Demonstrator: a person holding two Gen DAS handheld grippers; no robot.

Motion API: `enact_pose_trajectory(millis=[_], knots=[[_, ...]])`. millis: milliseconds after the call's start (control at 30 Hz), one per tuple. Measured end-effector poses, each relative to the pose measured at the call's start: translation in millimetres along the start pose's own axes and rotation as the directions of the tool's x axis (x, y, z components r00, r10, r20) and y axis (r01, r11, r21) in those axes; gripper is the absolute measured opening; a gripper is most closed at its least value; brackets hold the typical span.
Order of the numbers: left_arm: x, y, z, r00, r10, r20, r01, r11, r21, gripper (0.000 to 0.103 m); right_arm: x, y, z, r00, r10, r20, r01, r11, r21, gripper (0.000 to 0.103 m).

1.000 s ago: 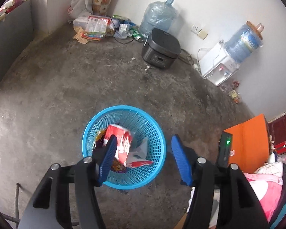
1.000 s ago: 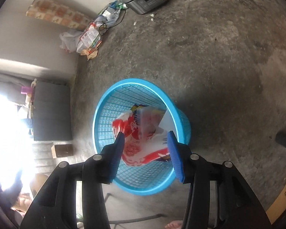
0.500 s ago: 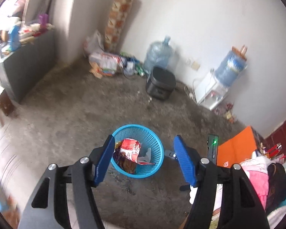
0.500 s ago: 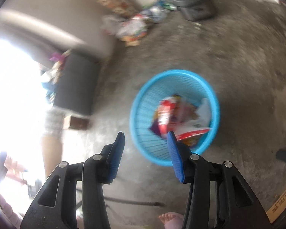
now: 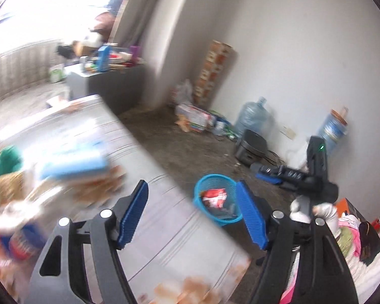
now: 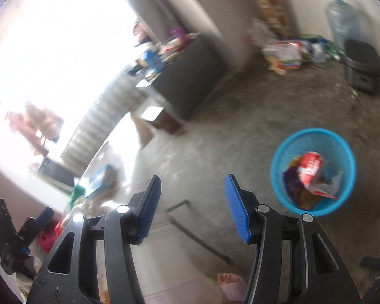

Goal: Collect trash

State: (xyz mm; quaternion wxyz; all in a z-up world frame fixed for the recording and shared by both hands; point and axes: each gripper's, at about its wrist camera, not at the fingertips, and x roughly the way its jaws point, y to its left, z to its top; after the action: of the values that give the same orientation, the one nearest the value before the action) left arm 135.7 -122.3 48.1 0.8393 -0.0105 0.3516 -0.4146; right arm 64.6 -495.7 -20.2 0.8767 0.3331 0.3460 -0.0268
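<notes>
Rough grey concrete floor (image 6: 253,126) ran to white walls (image 5: 304,50), and strong daylight washed out the far left of both views. On that floor stood a blue mesh basket (image 5: 216,204), upright, with a red-and-white wrapper (image 5: 214,197) and other crumpled packets lying inside it. In the right wrist view the same basket (image 6: 312,172) sat to the right of the gripper, well apart from its tips, the wrapper (image 6: 310,167) resting on purple and yellow scraps.

The left gripper (image 5: 193,215) hung over the edge of a pale table (image 5: 164,228), its blue pads spread and opening, with nothing between them. Blurred clutter (image 5: 71,167) lay on the table's left part; what it was could not be told. The right gripper (image 6: 192,207) was likewise empty, its jaws opening over bare floor.

Against the far wall stood a large water bottle (image 5: 250,119), a black cooker (image 5: 250,147) just beside it, and a heap of bags and packets (image 5: 197,119) in the corner next to a tall patterned box (image 5: 212,73). A dark cabinet (image 6: 190,81) carrying small items stood near the bright opening. A bare foot in a pink sandal (image 6: 230,286) showed at the bottom edge of the right wrist view.
</notes>
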Motion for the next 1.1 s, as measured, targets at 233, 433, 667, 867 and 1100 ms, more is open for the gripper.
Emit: enact_pose_trajectory(millis=[233, 433, 667, 867, 1100], knots=[[-79.8, 61.3, -41.9, 0.982, 0.164, 0.093, -0.154, 0.982, -0.107, 0.069, 30.1, 76.3, -14.1, 0.990, 0.096, -0.099, -0.109, 0.984, -0.137, 0.051], [-141.9, 114.8, -63.5, 0.938, 0.279, 0.204, -0.233, 0.947, -0.221, 0.069, 57.2, 145.2, -30.3, 0.967, 0.170, -0.189, -0.214, 0.946, -0.244, 0.051], [-160.1, 170.4, -64.9, 0.905, 0.377, 0.197, -0.318, 0.907, -0.278, 0.069, 84.7, 215.7, -51.6, 0.937, 0.214, -0.276, -0.304, 0.888, -0.346, 0.051], [-135.7, 192.8, -54.5, 0.908, 0.396, 0.137, -0.356, 0.902, -0.244, 0.069, 106.6, 259.9, -67.9, 0.932, 0.184, -0.312, -0.319, 0.823, -0.469, 0.051], [-102.9, 207.0, -56.8, 0.885, 0.463, 0.042, -0.449, 0.875, -0.181, 0.069, 127.1, 278.0, -90.0, 0.947, 0.071, -0.313, -0.255, 0.759, -0.599, 0.049]])
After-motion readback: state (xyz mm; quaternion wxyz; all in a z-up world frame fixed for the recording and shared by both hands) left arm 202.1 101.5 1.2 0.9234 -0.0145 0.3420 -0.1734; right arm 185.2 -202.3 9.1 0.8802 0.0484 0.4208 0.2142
